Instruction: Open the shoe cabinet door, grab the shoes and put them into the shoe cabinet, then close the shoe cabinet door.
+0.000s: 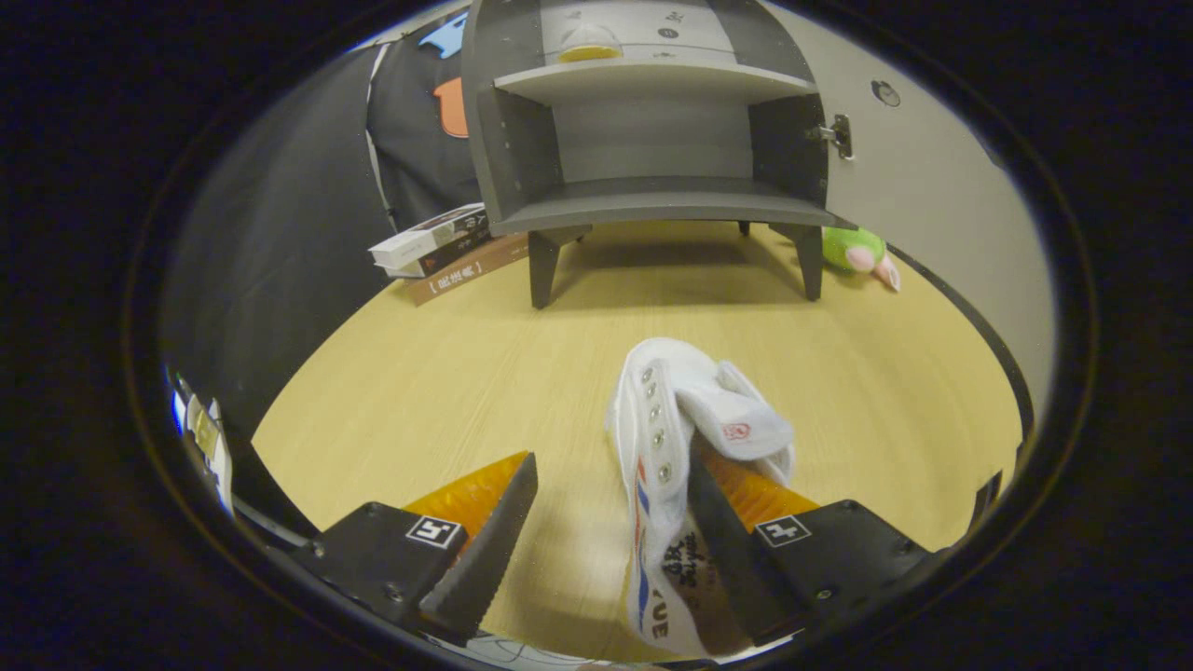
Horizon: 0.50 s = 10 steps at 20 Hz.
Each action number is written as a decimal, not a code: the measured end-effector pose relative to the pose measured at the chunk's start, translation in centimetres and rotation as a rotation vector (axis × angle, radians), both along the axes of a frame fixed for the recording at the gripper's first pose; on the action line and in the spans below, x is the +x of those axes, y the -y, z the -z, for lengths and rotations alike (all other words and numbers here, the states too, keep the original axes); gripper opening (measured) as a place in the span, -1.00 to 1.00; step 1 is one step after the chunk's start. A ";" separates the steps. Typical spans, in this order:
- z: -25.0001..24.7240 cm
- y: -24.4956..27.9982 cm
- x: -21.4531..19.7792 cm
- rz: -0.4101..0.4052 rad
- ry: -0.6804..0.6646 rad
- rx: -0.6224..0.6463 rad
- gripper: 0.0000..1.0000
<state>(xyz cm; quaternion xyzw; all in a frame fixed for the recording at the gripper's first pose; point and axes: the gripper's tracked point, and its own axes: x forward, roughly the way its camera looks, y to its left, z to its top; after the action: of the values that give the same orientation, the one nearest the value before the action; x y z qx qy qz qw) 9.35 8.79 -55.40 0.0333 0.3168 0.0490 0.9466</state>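
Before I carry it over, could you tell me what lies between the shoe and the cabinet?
Only bare tabletop between shoe and cabinet, in the gripper view.

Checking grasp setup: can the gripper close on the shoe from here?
Probably yes. The gripper is open; the white shoe lies between its jaws, against the right one, with bare table around it.

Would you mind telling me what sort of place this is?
Probably a staged booth: a small open cabinet on a wooden tabletop, books beside it. The open gripper has one finger against a white shoe.
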 end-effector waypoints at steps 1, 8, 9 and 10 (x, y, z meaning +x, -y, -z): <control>0.3 -0.2 0.2 -0.009 -0.005 0.013 0.96; 0.0 1.3 0.8 -0.002 0.008 -0.008 -0.64; -0.3 1.4 1.0 -0.022 0.012 -0.026 -0.74; -0.7 1.6 1.1 -0.034 0.020 -0.047 -0.76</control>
<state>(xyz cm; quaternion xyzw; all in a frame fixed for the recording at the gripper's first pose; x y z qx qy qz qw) 10.44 7.17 -54.66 0.0053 0.3091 0.0582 0.9492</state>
